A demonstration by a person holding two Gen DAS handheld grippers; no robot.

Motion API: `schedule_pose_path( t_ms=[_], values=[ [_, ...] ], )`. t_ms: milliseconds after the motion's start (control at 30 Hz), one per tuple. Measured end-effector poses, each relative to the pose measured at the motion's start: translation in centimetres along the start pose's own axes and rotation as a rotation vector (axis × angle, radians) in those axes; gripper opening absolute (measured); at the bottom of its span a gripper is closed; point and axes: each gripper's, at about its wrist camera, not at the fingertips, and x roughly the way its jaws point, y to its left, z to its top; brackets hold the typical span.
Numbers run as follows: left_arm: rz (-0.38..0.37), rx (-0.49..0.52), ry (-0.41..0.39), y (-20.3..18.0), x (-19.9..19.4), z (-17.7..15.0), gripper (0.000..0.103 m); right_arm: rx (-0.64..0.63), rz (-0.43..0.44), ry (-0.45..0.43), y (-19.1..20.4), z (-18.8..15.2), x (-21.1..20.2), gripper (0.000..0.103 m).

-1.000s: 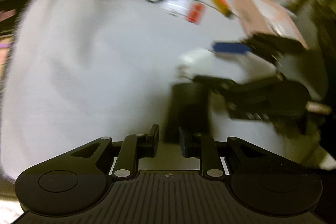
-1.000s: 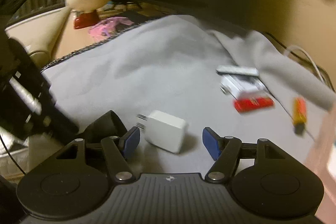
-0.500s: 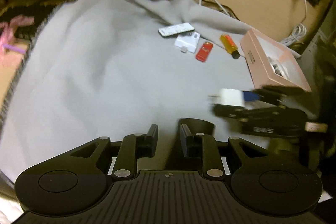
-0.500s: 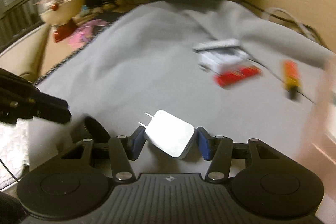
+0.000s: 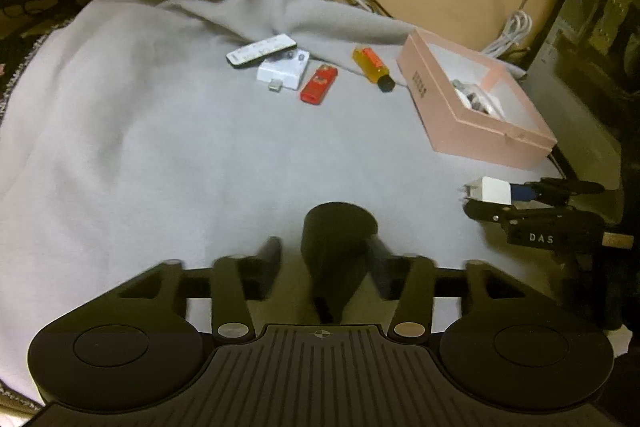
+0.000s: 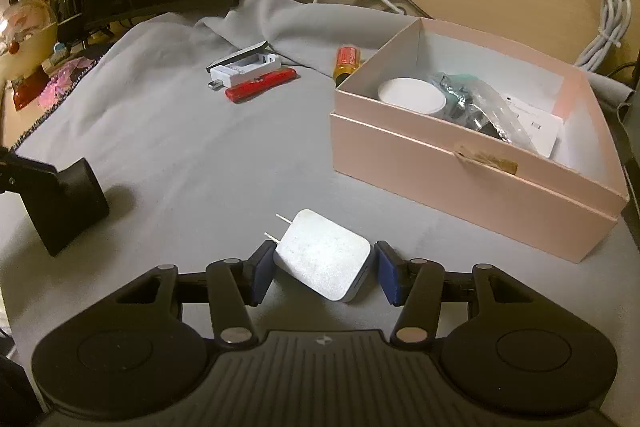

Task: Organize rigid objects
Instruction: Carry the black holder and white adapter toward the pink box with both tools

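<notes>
A white plug-in charger (image 6: 324, 261) sits between the blue pads of my right gripper (image 6: 320, 269), which is shut on it, just in front of the pink box (image 6: 440, 163). In the left wrist view the same charger (image 5: 494, 190) shows in my right gripper (image 5: 490, 198) by the box's near corner (image 5: 480, 131). A black cone-shaped object (image 5: 338, 247) stands on the grey cloth between the blurred fingers of my left gripper (image 5: 324, 253). Its jaws are opening and the pads stand off the object. The right wrist view has this black object (image 6: 66, 203) at far left.
Farther back on the cloth lie a white remote (image 5: 262, 50), a white adapter (image 5: 284, 69), a red lighter (image 5: 318, 85) and an orange bottle (image 5: 372, 69). The pink box holds a white round lid (image 6: 412, 95) and bagged items. White cables (image 5: 516, 31) hang behind; a dark cabinet stands right.
My right gripper closed on the white charger and carried it right, toward the pink box. My left gripper's jaws, nearly together before, have spread around the black object.
</notes>
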Motion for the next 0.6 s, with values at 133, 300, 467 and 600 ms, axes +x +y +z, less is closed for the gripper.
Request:
schedule_pose_path(
  t_ms=[133, 300, 467, 600],
  values=[
    [0.018, 0.049, 0.026, -1.0, 1.9, 0.1, 0.056, -0.024, -0.023, -0.017, 1.0, -0.3, -0.1, 0.056],
    [0.032, 0.045, 0.036, -1.6, 4.0, -0.2, 0.053, -0.030, -0.027, -0.020, 1.1, -0.4, -0.1, 0.062],
    [0.044, 0.098, 0.008, -2.0, 4.4, -0.6, 0.053, -0.053, -0.020, -0.029, 1.0, 0.2, 0.7, 0.065],
    [0.050, 0.147, 0.015, -2.7, 4.1, -0.9, 0.052, -0.085, 0.014, 0.003, 1.2, 0.9, 0.5, 0.048]
  ],
)
